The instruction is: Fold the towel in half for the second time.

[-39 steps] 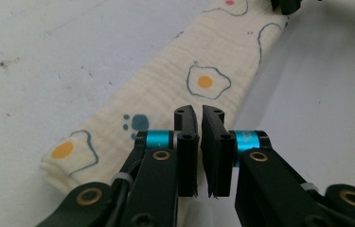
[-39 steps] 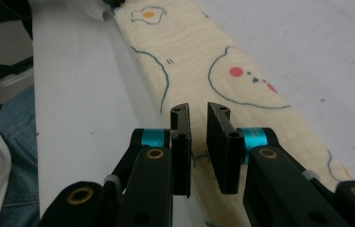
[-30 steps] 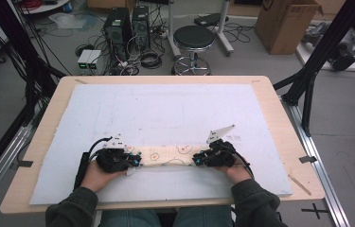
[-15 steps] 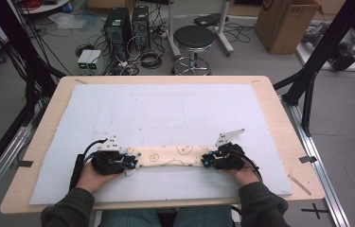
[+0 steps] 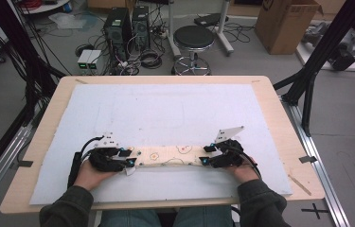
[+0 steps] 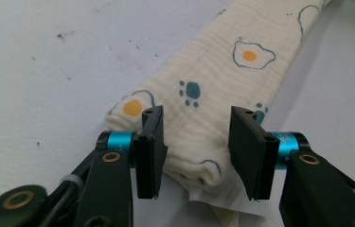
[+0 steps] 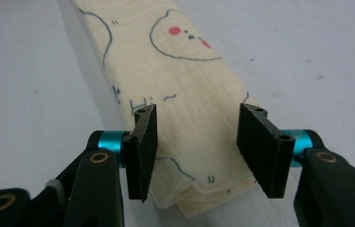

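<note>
Folded cream cloth point(image 5: 168, 155) lies as a long strip on the white mat point(image 5: 175, 109) of the bench, stretched between both grippers. Left gripper point(image 6: 198, 142) straddles one end, right gripper point(image 7: 199, 142) the other; both jaws have just been opening, pads clear of the fabric.
</note>
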A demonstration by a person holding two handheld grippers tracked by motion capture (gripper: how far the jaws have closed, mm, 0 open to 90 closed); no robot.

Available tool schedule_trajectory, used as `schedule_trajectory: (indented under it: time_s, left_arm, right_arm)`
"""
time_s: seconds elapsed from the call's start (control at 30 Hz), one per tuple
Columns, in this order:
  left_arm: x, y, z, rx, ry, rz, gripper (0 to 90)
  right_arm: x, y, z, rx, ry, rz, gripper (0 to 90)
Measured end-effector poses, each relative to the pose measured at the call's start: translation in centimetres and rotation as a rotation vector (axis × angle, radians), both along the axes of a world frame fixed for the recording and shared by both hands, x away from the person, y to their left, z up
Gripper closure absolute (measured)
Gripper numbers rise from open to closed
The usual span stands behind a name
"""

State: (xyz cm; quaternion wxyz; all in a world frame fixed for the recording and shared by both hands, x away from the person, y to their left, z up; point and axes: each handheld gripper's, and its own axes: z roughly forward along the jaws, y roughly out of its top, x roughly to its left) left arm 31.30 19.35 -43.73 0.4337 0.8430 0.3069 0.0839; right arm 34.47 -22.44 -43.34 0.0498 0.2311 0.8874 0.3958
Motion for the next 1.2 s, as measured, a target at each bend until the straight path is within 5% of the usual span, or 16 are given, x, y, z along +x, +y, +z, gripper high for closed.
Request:
schedule_trajectory:
  time_s: [0.67,0.77,0.97,1.2]
  left_arm:
    - [-0.1,0.1,-0.2,0.007,0.004,0.002,54.9]
    - [-0.1,0.3,0.0,-0.021,0.028,0.002,53.8]
    - [-0.1,0.4,1.0,-0.050,0.009,0.002,49.9]
    - [0.9,0.9,1.5,-0.077,-0.031,0.090,47.0]
  right_arm:
    - [-0.2,-0.4,-0.8,0.007,-0.023,0.021,46.1]
    - [-0.2,-0.4,-0.8,0.011,-0.019,0.019,44.9]
    - [-0.4,-0.4,-0.2,0.045,-0.003,0.013,39.2]
    - [0.4,-0.7,0.8,0.110,-0.001,-0.036,38.8]
